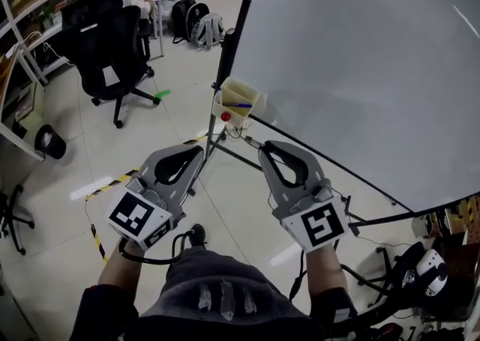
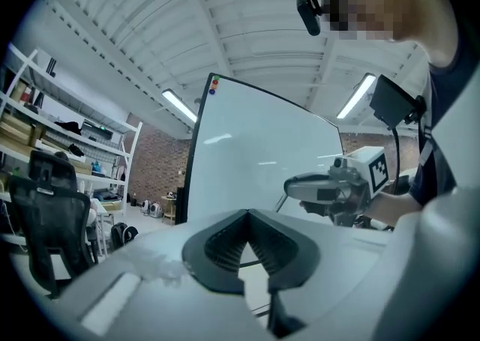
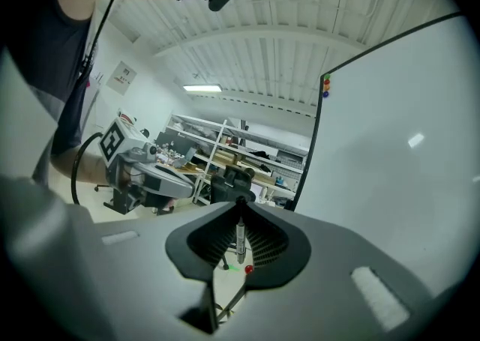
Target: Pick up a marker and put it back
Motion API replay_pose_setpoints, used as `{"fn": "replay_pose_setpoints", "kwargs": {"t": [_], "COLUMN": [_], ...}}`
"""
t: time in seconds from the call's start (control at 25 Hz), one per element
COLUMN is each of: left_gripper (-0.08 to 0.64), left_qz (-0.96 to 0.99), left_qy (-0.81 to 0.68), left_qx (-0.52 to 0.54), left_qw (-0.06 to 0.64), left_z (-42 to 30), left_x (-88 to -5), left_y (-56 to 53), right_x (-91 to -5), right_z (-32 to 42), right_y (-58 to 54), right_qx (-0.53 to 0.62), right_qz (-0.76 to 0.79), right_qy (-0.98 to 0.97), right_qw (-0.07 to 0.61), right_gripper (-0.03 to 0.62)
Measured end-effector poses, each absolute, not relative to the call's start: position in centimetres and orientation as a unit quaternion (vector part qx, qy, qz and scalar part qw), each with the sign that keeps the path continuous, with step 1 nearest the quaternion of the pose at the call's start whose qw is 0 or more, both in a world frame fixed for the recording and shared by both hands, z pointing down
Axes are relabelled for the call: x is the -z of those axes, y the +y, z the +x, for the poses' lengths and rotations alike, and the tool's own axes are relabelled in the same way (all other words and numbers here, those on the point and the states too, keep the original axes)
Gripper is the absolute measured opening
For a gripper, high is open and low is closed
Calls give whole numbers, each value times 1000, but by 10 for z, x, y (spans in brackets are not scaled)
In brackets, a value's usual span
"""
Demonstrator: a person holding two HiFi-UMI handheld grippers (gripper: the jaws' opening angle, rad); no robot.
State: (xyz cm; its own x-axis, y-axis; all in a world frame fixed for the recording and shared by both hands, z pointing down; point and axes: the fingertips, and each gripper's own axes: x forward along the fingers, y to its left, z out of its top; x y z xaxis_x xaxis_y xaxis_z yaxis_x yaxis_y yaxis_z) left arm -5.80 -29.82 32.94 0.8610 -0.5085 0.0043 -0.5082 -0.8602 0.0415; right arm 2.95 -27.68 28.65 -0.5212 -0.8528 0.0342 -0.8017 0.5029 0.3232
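1. Right gripper [image 3: 240,210] — clamped on a marker [image 3: 240,240], upright between its jaws.
2. Left gripper [image 2: 248,214] — closed on nothing, left of it.
3. Farther off, by the whiteboard's [image 1: 360,55] left edge — holder [image 1: 240,84] with a blue marker [image 1: 240,105].

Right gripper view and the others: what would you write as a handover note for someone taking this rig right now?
Left hand-held gripper: shut, empty, held level beside the right one.
Right hand-held gripper: shut on what looks like a slim grey marker, upright at the jaw tips.
Pale box at the whiteboard corner, ahead of both; a blue marker lies in it.
Done: grey marker appears picked up.
Left: carry it to the box, set it in, release.
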Motion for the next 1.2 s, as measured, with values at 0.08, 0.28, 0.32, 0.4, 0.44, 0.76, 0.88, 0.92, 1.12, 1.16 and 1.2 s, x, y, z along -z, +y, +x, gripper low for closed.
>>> {"fn": "replay_pose_setpoints", "kwargs": {"t": [0.08, 0.28, 0.32, 0.4, 0.44, 0.76, 0.88, 0.92, 1.12, 1.16, 1.2], "left_gripper": [6, 6, 6, 6, 6, 6, 6, 6, 6, 6, 6], "left_qz": [962, 956, 956, 954, 954, 954, 954, 953, 953, 954, 954], "left_qy": [-274, -292, -295, -299, -300, -298, -299, -301, -301, -300, -300], "left_qx": [9, 9, 9, 13, 16, -13, -20, -17, -16, -17, -18], "left_qw": [10, -6, -7, -10, -11, -31, -26, -24, -19, -16, -11], "left_z": [-46, -19, -14, -4, 1, 4, -10, -17, -64, -76, -88], "left_x": [-321, -317, -317, -314, -312, -305, -307, -307, -316, -319, -322], "left_y": [-270, -181, -166, -140, -128, -67, -52, -47, -24, -19, -14], "right_x": [-288, -293, -295, -297, -299, -305, -313, -316, -327, -328, -329], "right_z": [36, 56, 60, 68, 73, 78, 65, 59, 20, 11, 1], "right_y": [-244, -153, -138, -112, -101, -52, -41, -38, -22, -17, -11], "right_qx": [138, 151, 149, 145, 141, 121, 113, 110, 103, 101, 100], "right_qz": [471, 449, 448, 447, 447, 447, 446, 446, 456, 458, 458], "right_qy": [-866, -877, -878, -879, -880, -883, -885, -885, -880, -879, -879], "right_qw": [90, 80, 78, 75, 74, 72, 77, 80, 86, 84, 84], "right_gripper": [37, 38, 37, 37, 37, 37, 37, 37, 37, 37, 37]}}
